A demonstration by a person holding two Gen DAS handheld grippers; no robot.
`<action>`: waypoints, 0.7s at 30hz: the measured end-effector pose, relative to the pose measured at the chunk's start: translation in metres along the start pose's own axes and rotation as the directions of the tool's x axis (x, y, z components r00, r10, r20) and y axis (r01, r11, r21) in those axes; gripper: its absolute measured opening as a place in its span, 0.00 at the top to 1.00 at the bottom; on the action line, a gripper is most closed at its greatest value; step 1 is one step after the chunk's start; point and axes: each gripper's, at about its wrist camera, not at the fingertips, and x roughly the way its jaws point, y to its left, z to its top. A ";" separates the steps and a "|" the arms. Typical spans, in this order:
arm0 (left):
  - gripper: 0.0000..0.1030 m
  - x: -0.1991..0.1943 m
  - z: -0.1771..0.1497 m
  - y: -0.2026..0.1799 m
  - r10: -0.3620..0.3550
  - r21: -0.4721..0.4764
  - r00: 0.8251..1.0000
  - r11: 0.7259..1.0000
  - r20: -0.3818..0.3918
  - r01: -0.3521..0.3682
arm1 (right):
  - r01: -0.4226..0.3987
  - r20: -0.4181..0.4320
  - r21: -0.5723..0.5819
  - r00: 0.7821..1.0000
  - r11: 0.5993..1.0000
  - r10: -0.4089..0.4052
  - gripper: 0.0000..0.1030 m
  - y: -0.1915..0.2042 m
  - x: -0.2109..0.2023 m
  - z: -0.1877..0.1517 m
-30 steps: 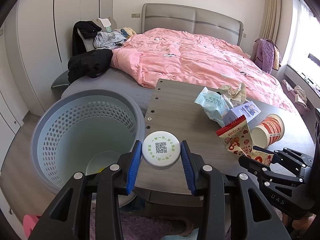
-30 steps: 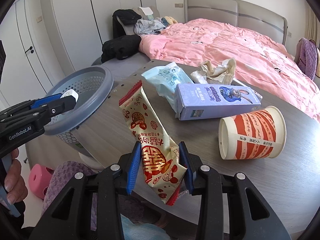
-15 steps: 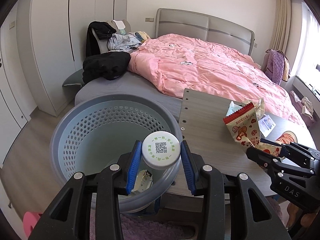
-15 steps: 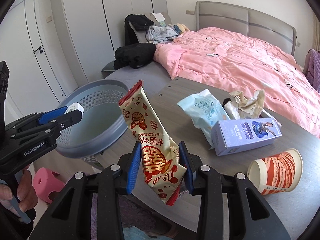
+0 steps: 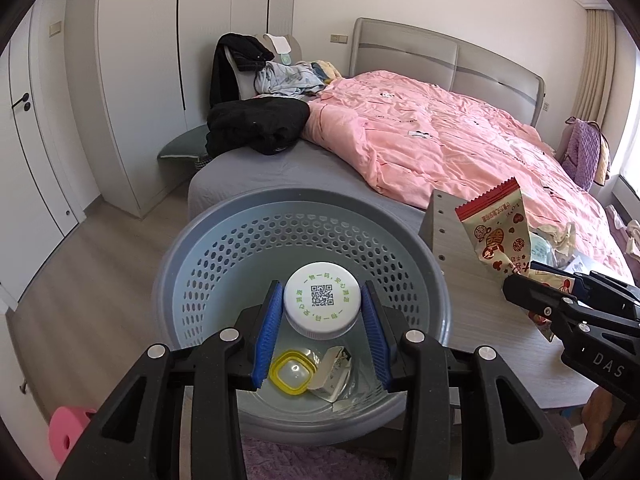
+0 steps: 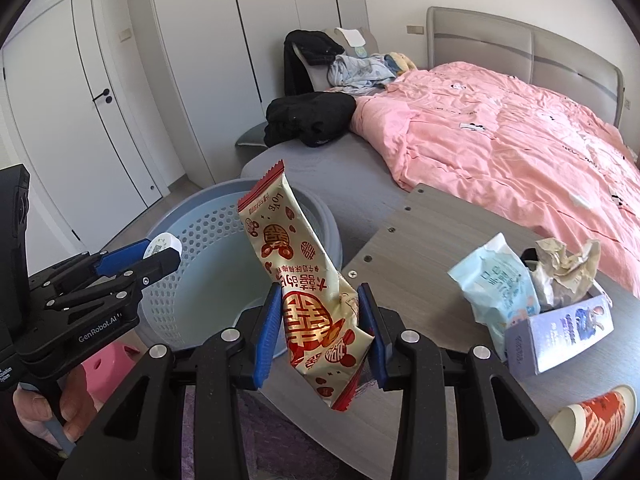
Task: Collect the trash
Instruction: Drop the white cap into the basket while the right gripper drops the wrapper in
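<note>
Two grippers are loaded as I look in remotely. My left gripper (image 5: 322,312) pinches a white-capped bottle (image 5: 321,300) between its blue pads, held over the open mouth of the grey perforated bin (image 5: 240,248), where a yellow-rimmed lid (image 5: 291,373) and a scrap of packaging (image 5: 334,364) lie at the bottom. My right gripper (image 6: 320,320) is clamped on a cream and red snack wrapper (image 6: 304,280), its top end standing above the bin's rim, just off the desk's (image 6: 420,248) left edge. Farther along the desk lie a pale blue packet (image 6: 496,284), crumpled paper (image 6: 568,268), a purple carton (image 6: 560,328), and a tipped paper cup (image 6: 596,420) at the near right edge. Beyond is the bed with its pink duvet (image 6: 500,128).
</note>
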 end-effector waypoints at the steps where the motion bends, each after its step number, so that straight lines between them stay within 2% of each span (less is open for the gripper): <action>1: 0.63 0.001 0.001 0.004 0.010 -0.007 1.000 1.000 0.001 -0.010 | -0.010 -0.001 -0.004 1.000 1.000 0.010 0.64 0.002 0.003 0.003; 11: 0.63 0.016 0.006 0.041 0.077 -0.068 0.997 0.995 -0.027 -0.079 | -0.084 -0.030 -0.028 0.996 0.996 0.083 0.64 0.022 0.037 0.022; 21: 0.62 0.036 0.009 0.040 0.079 -0.071 0.996 0.994 -0.043 -0.082 | -0.110 -0.067 0.003 0.992 0.994 0.110 0.63 0.020 0.062 0.028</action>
